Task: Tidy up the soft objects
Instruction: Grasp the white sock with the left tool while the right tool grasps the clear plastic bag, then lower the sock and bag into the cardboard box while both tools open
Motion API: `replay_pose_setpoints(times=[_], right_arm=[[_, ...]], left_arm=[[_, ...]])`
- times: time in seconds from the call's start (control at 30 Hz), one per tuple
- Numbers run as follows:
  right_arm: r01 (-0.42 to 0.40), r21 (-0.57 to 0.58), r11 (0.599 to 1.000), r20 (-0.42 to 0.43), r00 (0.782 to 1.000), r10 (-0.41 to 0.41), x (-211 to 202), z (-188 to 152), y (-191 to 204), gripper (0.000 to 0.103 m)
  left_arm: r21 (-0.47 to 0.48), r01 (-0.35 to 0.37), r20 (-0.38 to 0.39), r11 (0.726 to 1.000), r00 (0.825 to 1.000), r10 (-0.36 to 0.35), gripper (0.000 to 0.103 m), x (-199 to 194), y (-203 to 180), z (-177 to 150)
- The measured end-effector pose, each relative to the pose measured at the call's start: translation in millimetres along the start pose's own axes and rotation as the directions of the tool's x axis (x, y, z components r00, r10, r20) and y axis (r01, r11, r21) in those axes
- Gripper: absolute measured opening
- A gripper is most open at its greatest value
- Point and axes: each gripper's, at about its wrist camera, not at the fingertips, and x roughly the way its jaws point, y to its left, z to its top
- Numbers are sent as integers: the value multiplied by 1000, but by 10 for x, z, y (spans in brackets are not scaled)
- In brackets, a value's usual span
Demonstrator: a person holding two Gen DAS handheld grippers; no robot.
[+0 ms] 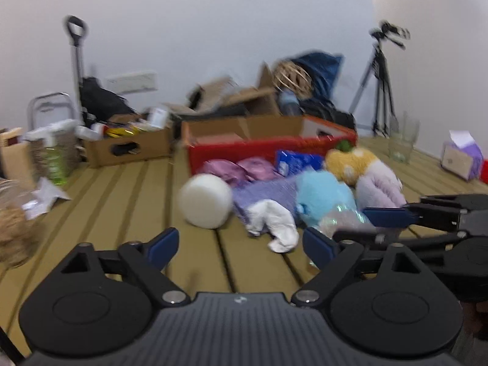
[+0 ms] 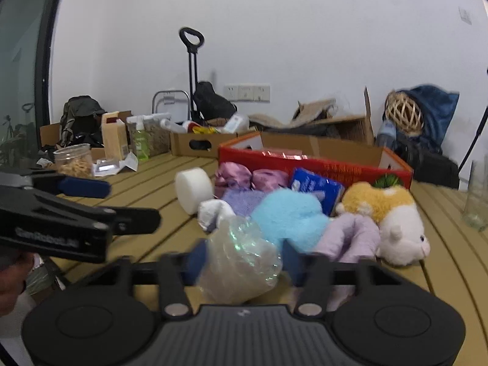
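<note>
A heap of soft things lies on the slatted table in front of a red box: a white foam roll, a white cloth, a purple towel, a blue plush, a lilac plush and a yellow-and-white plush. My right gripper has its blue pads against both sides of a clear bubble-wrap bag at the heap's near edge. My left gripper stands open just short of the white cloth, with nothing between its fingers.
Pink satin pouches and a blue packet lean on the red box. Cardboard boxes and clutter line the back. A tall glass and a tissue box stand at the right, a jar at the left.
</note>
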Motion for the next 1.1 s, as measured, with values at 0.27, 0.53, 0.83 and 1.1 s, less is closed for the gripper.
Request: replay_pose_setpoints(times=[0.27, 0.53, 0.83, 1.1], right_arm=[[-12, 156, 988, 31, 1000, 7, -115, -61, -472, 18], [-38, 148, 988, 33, 999, 33, -113, -56, -493, 16], [-131, 181, 975, 89, 989, 116, -201, 248, -488, 13], [-78, 38, 996, 177, 982, 70, 117, 1103, -914, 14]], left_arm=[[61, 41, -81, 997, 996, -37, 59, 659, -292, 119], [-3, 40, -106, 999, 994, -41, 17, 540, -221, 72], [-22, 24, 22, 999, 999, -23, 15, 300, -62, 363], [-113, 163, -9, 980, 986, -165, 15, 1007, 167, 1312]])
